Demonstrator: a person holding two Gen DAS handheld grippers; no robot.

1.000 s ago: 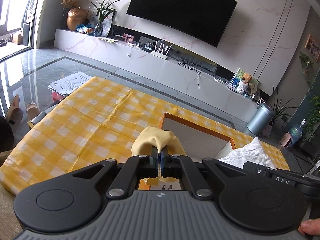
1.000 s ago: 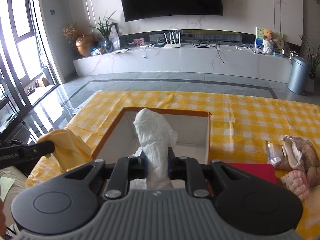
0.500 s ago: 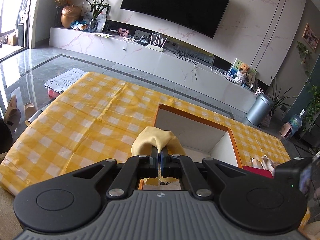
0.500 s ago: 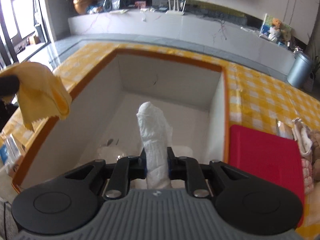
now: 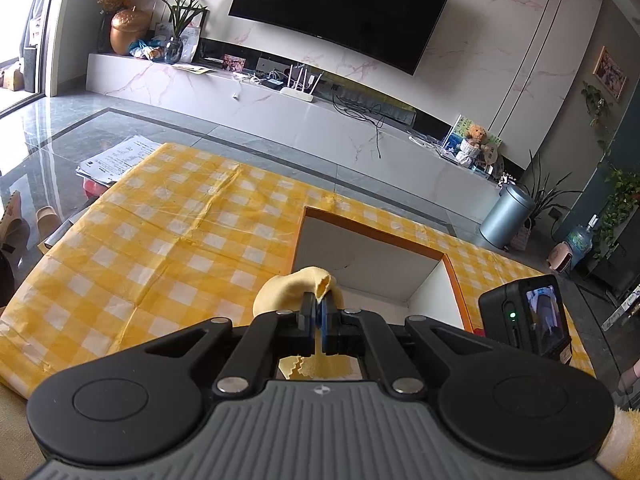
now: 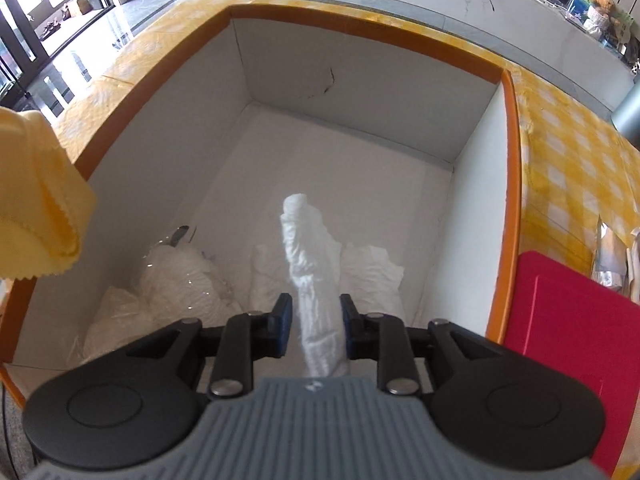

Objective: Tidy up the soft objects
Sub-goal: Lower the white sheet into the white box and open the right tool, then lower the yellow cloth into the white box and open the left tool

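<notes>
Big white box [image 6: 168, 152] with orange rim now right under right gripper [image 6: 314, 330]; a moment ago gripper sat higher, box farther ahead. Jaws opening, white cloth [image 6: 316, 280] between them, pads off it: drop starting. Box bottom holds white crumpled soft things [image 6: 180, 280]. Left gripper [image 5: 320, 322] pinched tight on yellow cloth [image 5: 292, 286], beside box, waiting turn.
</notes>
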